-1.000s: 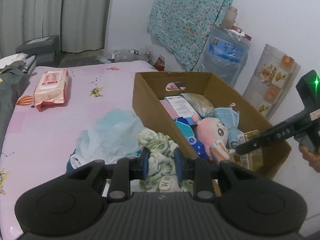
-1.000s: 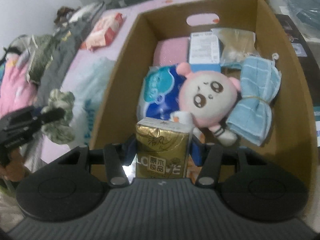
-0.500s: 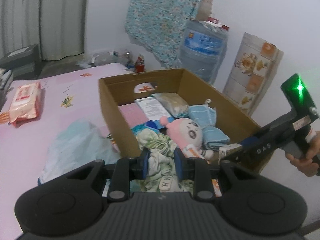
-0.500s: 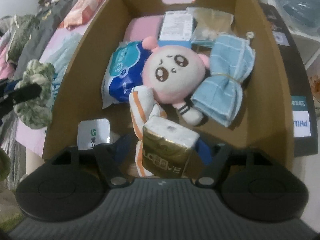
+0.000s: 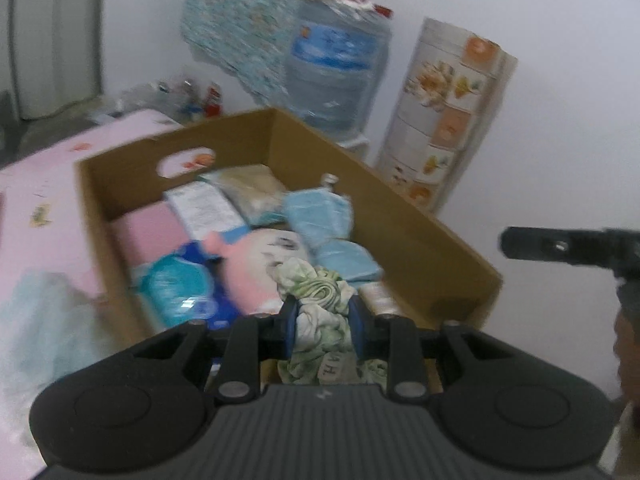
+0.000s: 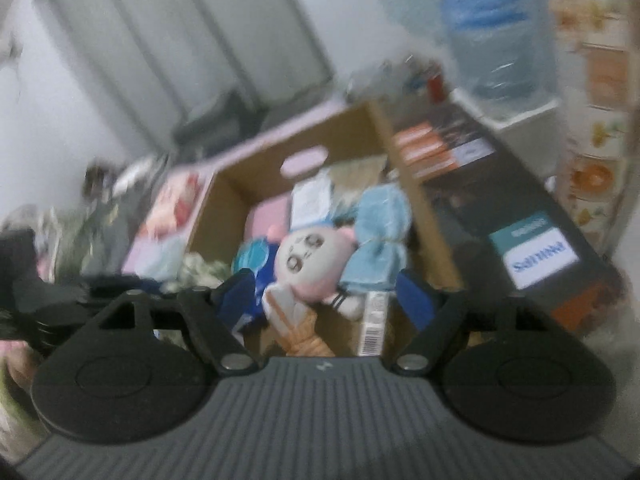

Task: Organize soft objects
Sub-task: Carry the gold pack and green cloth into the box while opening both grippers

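Note:
A brown cardboard box [image 5: 420,232] stands on the pink bed. It holds a pink plush doll [image 6: 308,256], a blue towel bundle [image 5: 332,220], a blue tissue pack [image 5: 176,284] and a gold tissue pack [image 6: 374,320] at its near end. My left gripper [image 5: 323,320] is shut on a green-and-white crumpled cloth [image 5: 320,300] and holds it over the box's near end. My right gripper [image 6: 320,300] is open and empty, pulled back above the box's near edge. It shows at the right of the left wrist view [image 5: 560,248].
A pale blue cloth [image 5: 36,320] lies on the pink bed [image 5: 36,184] left of the box. A water jug [image 5: 336,72] and a floral roll [image 5: 452,120] stand by the wall. A dark carton [image 6: 500,200] lies right of the box. Clothes [image 6: 80,232] pile at the left.
My right gripper let go of the gold tissue pack into the box, opened and pulled back. My left gripper carried the green cloth further over the box.

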Motion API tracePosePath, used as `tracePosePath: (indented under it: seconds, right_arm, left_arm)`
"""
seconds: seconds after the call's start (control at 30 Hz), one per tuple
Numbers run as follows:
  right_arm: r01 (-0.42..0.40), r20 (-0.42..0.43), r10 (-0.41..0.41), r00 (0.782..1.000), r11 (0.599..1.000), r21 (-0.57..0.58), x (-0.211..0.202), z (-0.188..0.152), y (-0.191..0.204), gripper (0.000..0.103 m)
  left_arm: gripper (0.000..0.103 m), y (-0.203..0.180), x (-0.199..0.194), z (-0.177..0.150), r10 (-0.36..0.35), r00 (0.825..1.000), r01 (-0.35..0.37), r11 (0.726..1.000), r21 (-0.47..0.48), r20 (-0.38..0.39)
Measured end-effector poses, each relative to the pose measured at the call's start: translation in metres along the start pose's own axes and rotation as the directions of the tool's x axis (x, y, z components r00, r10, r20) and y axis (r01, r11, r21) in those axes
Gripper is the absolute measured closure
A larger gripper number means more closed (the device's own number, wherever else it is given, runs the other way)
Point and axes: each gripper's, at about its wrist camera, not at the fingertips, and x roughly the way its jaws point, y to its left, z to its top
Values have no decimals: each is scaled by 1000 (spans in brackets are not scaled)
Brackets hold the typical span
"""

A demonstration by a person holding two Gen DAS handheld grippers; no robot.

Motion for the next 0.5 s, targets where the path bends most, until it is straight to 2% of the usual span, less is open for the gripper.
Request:
tracePosePath:
  seconds: [0.13,0.23,0.3,0.37,0.4,0.5]
  right_arm:
    - [37,134,-52,990,993,115,-37,-30,-22,21]
    - [37,170,-72,983,980,197,-54,-50,-37,20]
    - [39,174,-85,981,967,253,-60,-62,-49,19]
    - [46,166,-99,981,953,298,-63,-72,-59,19]
    - [46,163,-103,981,947,316,-64,-76,-63,19]
    - [49,157,-110,981,936,347,-65,-88,-69,19]
  left_arm:
    - [75,-22,27,11,-52,998,53,999,15,-46]
    - [73,-39,45,22,-89,994,91,996,19,-60]
    - [67,-50,56,29,-134,990,135,991,11,-47]
    - [47,-57,68,32,-154,987,154,988,10,-41]
    - [42,-59,73,32,-147,988,147,989,4,-49]
    - [37,-58,76,29,-133,989,131,991,-34,-64]
